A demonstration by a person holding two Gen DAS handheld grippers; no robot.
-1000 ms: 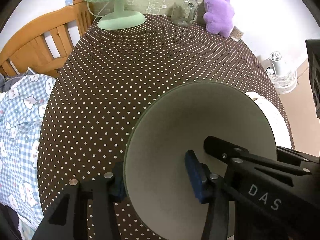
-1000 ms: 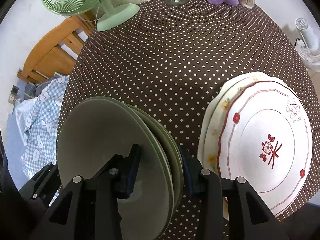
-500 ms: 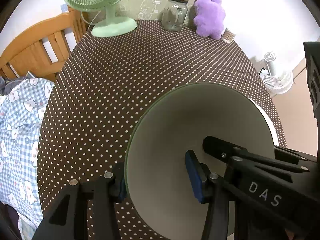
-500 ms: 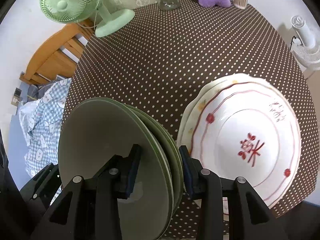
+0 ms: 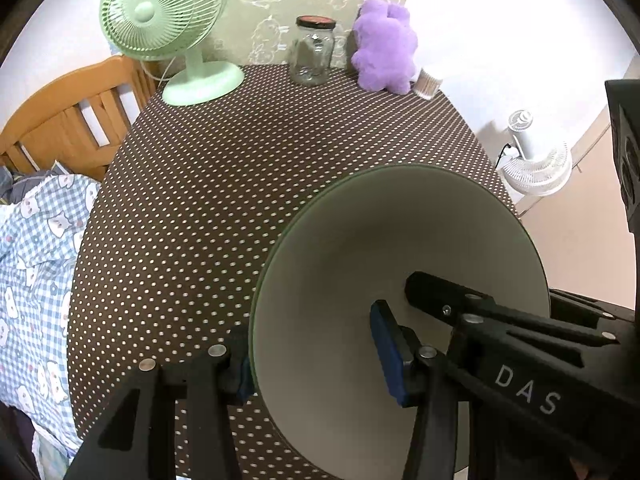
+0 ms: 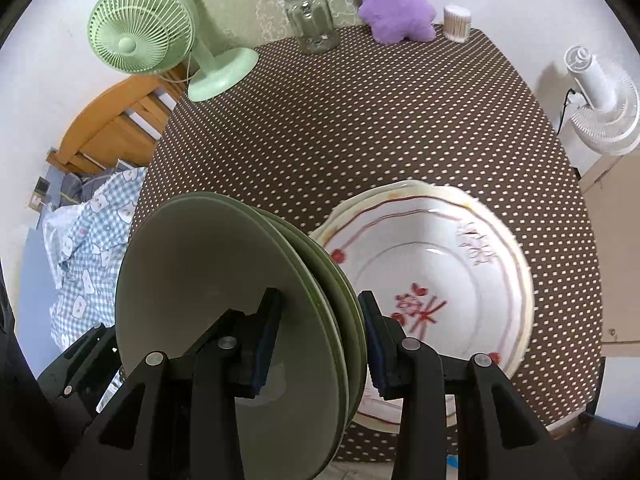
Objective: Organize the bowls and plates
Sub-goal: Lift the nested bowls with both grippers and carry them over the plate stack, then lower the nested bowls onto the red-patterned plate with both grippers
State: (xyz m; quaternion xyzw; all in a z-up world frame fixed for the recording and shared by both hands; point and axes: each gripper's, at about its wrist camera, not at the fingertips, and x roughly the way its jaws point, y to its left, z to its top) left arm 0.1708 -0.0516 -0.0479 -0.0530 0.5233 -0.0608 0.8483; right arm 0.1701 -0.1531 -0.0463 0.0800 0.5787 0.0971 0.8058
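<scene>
Both grippers clamp the same stack of pale green plates, held on edge above the near side of the table. In the left wrist view my left gripper (image 5: 316, 356) is shut across the green stack (image 5: 384, 248); the right gripper's black fingers (image 5: 480, 312) lie against its face. In the right wrist view my right gripper (image 6: 318, 344) is shut on the green stack (image 6: 200, 272), which shows three rims. White plates with red trim (image 6: 440, 264) lie stacked on the table to the right of it.
The brown polka-dot tablecloth (image 5: 248, 152) covers the table. At its far edge stand a green desk fan (image 5: 168, 28), a glass jar (image 5: 313, 50), a purple plush toy (image 5: 384, 50) and a cotton-swab tub (image 6: 457, 22). A wooden chair (image 5: 68, 120) stands left; a white floor fan (image 6: 600, 92) right.
Both grippers have risen and tilted back with the green stack, so more of the far wall and fan shows. The white plates stay on the table.
</scene>
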